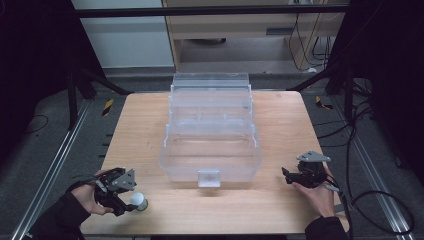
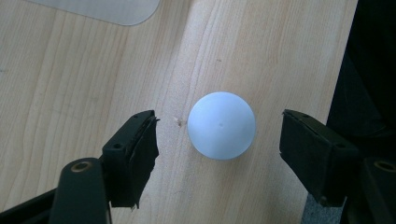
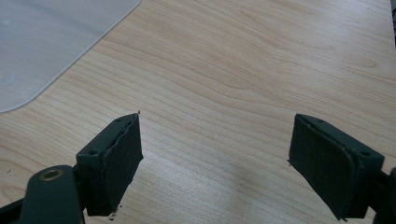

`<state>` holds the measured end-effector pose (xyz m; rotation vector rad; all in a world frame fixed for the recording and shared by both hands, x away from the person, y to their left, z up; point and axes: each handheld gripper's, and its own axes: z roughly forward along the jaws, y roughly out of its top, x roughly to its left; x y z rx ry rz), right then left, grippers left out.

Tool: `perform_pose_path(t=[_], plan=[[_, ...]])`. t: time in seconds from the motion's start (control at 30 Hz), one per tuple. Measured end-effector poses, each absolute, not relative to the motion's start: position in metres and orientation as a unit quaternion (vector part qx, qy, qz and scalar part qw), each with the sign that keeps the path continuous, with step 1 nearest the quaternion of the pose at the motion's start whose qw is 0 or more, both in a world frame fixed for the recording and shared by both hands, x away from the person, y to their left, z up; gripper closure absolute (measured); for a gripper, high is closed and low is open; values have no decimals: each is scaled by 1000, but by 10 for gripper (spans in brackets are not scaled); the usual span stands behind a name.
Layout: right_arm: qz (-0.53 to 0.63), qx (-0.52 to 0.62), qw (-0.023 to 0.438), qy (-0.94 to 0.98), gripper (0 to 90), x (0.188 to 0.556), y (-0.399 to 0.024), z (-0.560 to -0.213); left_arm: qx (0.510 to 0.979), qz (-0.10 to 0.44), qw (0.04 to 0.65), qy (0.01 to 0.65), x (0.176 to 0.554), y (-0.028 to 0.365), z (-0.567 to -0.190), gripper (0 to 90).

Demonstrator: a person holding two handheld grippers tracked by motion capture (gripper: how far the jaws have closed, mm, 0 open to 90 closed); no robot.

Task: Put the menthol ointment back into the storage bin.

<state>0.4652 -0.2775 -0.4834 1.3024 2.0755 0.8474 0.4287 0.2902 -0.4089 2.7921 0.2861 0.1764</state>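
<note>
White ball (image 2: 221, 125) on table (image 2: 70, 93) between left gripper (image 2: 219, 144) fingers — spread, untouched, right gripper (image 3: 233, 158) fingers apart

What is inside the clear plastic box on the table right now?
Nothing shows inside the clear plastic box from the high view; bare wood shows through its walls and floor. Its stepped rear tiers are blurred by reflections, so small items there cannot be ruled out. The white ball lies outside, on the table.

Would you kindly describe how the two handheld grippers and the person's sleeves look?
Both the left tool and right tool are black, each topped by a grey three-cornered plate. Their jaws are blocky, with worn dark pads. A black cable trails from the right one. The sleeves are dark.
</note>
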Motion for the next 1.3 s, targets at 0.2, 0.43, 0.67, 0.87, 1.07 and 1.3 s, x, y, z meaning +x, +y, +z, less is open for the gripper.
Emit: perform_pose_path(t=[0.2, 0.43, 0.67, 0.87, 1.07, 1.3], plan=[[312, 483, 268, 773, 176, 466, -277, -484, 983, 59, 152, 88, 430, 286, -412, 289], [310, 482, 264, 776, 182, 466, -276, -485, 985, 57, 141, 81, 432, 282, -418, 329], [307, 479, 259, 781, 190, 466, -276, -485, 988, 51, 127, 73, 434, 278, -422, 385], [305, 479, 257, 782, 193, 466, -275, -486, 990, 42, 116, 69, 436, 274, -426, 431], [304, 477, 256, 784, 194, 466, -275, -487, 992, 39, 106, 64, 438, 272, -426, 453], [305, 478, 253, 784, 197, 466, -275, -486, 993, 36, 97, 55, 439, 270, -428, 482]])
